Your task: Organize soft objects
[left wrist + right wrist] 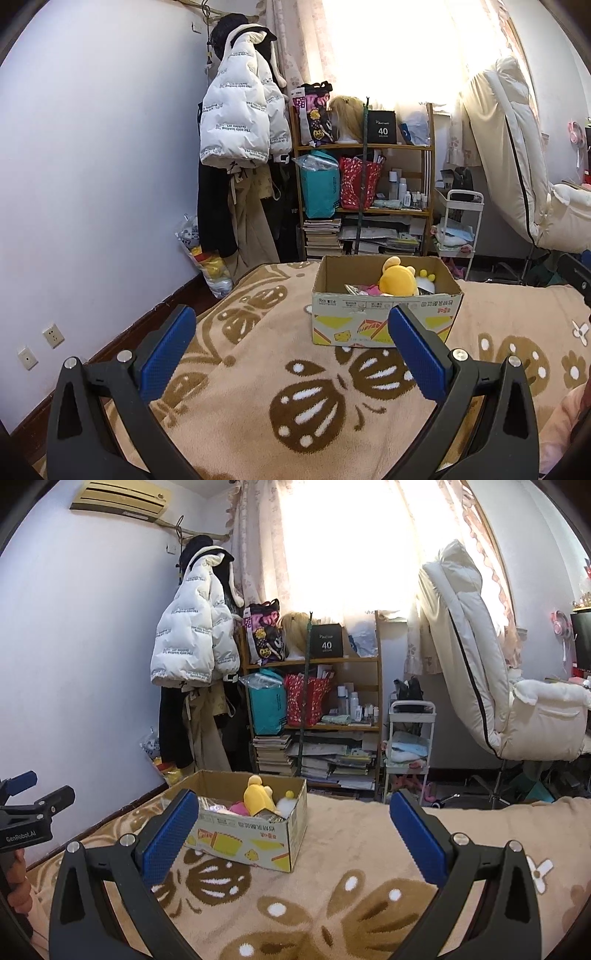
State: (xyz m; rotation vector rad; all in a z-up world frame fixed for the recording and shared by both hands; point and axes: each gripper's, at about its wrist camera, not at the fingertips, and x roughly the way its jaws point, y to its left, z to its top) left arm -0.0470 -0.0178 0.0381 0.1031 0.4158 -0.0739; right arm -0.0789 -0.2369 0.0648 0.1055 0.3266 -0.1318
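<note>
Both blue-padded black grippers, left and right, are hovering wide open and empty over the near edge of the beige butterfly-patterned blanket. Toward its far edge, the printed cardboard box is holding the yellow plush toy; sorting appears nearly finished or just starting, so the next move calls for reaching forward.

Left gripper agape, cardboard box holding yellow plush

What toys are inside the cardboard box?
In the cardboard box sit a yellow plush toy, something pink and something white. Anything deeper is hidden.
</note>
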